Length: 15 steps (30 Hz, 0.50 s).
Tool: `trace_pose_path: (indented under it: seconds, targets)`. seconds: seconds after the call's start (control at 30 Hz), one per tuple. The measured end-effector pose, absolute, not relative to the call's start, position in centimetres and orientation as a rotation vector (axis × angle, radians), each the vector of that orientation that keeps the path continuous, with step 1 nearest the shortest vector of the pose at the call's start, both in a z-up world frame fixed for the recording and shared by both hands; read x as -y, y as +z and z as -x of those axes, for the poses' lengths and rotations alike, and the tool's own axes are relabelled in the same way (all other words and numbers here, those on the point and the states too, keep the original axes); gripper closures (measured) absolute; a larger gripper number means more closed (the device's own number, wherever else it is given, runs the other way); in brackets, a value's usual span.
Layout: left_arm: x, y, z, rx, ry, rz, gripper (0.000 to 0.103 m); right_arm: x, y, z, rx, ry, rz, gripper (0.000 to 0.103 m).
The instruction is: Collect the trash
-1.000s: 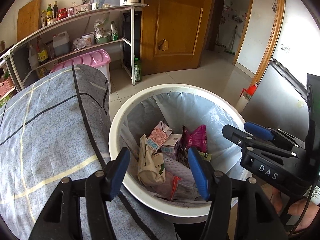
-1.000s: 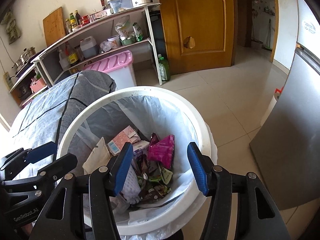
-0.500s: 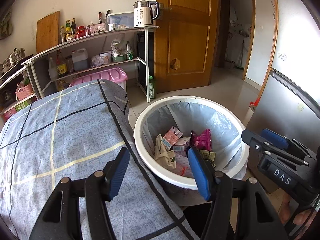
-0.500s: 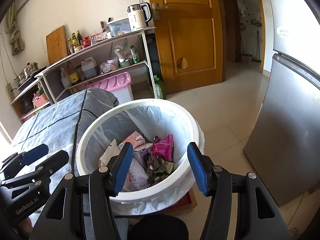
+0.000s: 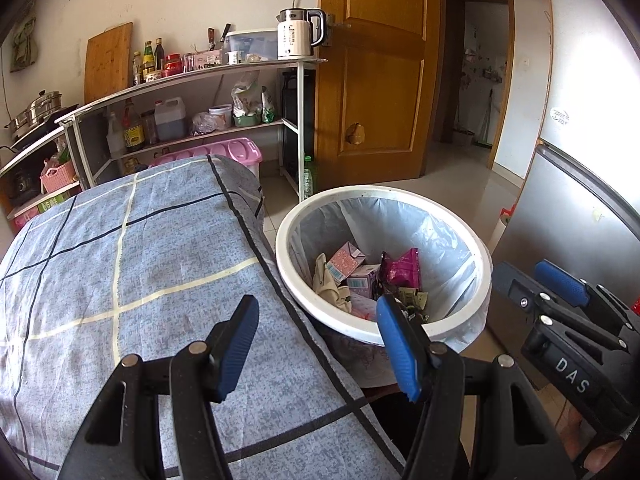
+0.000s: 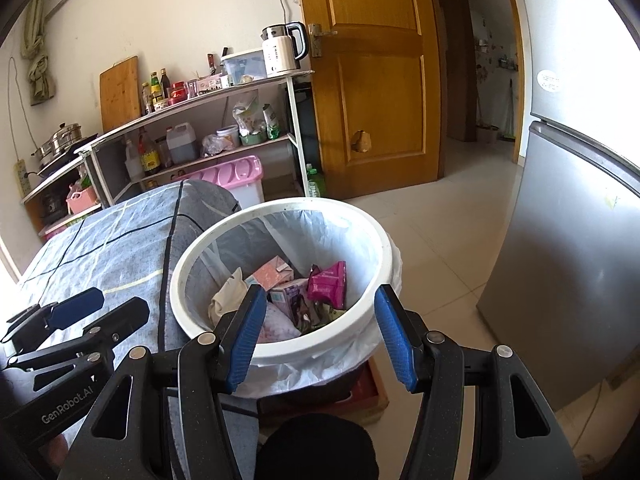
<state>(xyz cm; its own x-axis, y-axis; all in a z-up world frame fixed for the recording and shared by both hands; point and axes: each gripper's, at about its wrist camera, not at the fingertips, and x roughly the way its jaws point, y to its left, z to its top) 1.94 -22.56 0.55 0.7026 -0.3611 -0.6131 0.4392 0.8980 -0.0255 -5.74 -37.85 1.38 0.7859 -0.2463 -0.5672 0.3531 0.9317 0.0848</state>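
Two ribbed blue-padded tools [image 5: 318, 346] [image 6: 320, 332] gape empty; round white plastic-lined bin [image 5: 482, 276] holds crumpled wrappers.

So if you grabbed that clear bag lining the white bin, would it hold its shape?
Probably not. The bag looks thin and crinkled, so it would likely sag. Draped loosely over the bin, it may slip off. The cartons and wrappers inside seem light.

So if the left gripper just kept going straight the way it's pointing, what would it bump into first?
Probably the blue checked cloth covering the table, near its edge. The left gripper is open and empty; the white trash bin sits slightly right of that line, though depth is unclear.
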Motion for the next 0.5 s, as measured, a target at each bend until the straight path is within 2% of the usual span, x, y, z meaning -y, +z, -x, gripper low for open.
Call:
trace_pose_path:
  seconds: [0.5]
  targets:
    - [21.2, 0.4, -1.5, -0.66, -0.421, -0.109, 0.04, 36.5, 1.4, 5.9, -0.585, -0.305, -0.184, 0.046]
